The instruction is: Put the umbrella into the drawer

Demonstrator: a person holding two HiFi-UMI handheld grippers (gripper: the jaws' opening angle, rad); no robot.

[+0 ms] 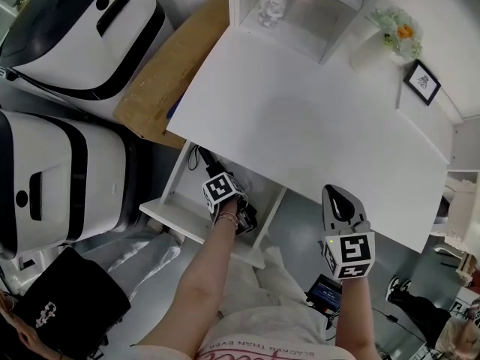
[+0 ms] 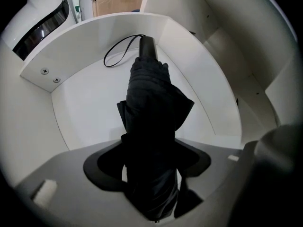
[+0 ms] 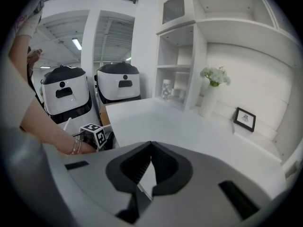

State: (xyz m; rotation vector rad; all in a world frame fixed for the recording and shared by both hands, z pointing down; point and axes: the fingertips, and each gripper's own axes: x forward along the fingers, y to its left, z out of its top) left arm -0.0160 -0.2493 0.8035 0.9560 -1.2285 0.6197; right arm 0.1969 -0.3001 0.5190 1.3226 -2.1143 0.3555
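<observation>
A folded black umbrella [image 2: 151, 103] lies between the jaws of my left gripper [image 2: 151, 174], which is shut on its canopy and points steeply down into the open white drawer [image 2: 94, 37]. The umbrella's handle [image 2: 147, 46] and its wrist strap [image 2: 116, 56] reach the drawer's far wall. In the head view the left gripper [image 1: 241, 217] is low inside the drawer [image 1: 176, 217] under the desk edge, with the handle end of the umbrella [image 1: 204, 160] showing dark beyond it. My right gripper [image 1: 339, 196] hovers over the desk's near edge, shut and holding nothing; its jaw tips [image 3: 150, 146] meet.
The white desk [image 1: 315, 126] carries a shelf unit [image 1: 300, 13], a vase of flowers [image 1: 390, 36] and a small picture frame [image 1: 422, 81]. Two white-and-black machines [image 1: 75, 28] [image 1: 52, 178] and a cardboard box [image 1: 172, 66] stand left of the drawer. A black bag [image 1: 67, 298] lies on the floor.
</observation>
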